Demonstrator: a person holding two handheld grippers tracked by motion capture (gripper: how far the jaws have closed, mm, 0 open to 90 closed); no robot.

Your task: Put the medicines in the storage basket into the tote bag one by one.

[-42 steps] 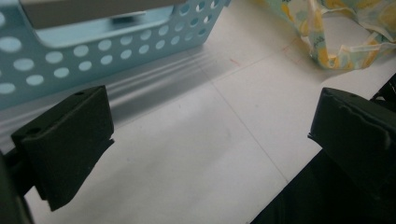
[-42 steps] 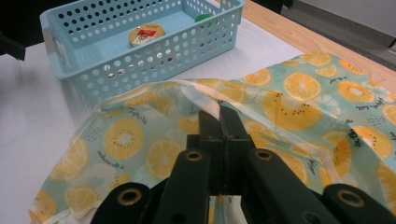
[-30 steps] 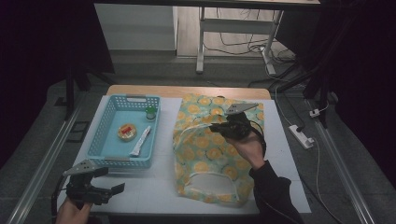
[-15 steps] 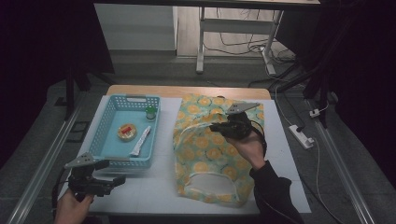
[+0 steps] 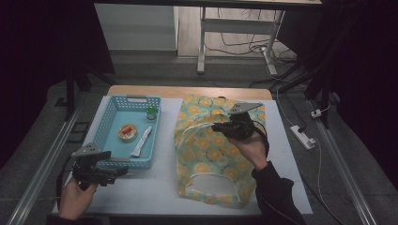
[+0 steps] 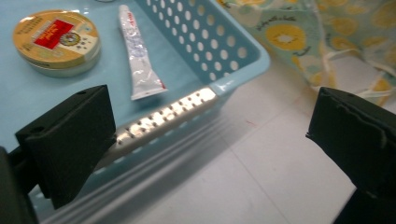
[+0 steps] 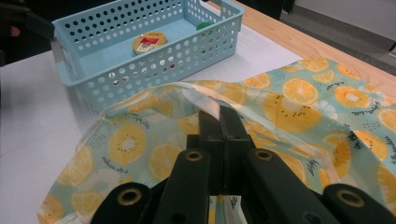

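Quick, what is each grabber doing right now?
Left gripper: jaws open, holding nothing, by the blue basket.
Right gripper: jaws shut on the clear edge of the lemon-print bag.

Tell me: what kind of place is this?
Probably a lab recording station, not a home: a table with a white cover, metal rails along its sides, loose cables and a power strip on the floor.

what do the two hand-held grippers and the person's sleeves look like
Both are black. The left hand-held gripper has broad, blocky black fingers, a grey three-cornered plate on top and a dark cable trailing back. The right hand-held gripper has the same grey plate and black linkage arms with round pivots. The right sleeve is dark.
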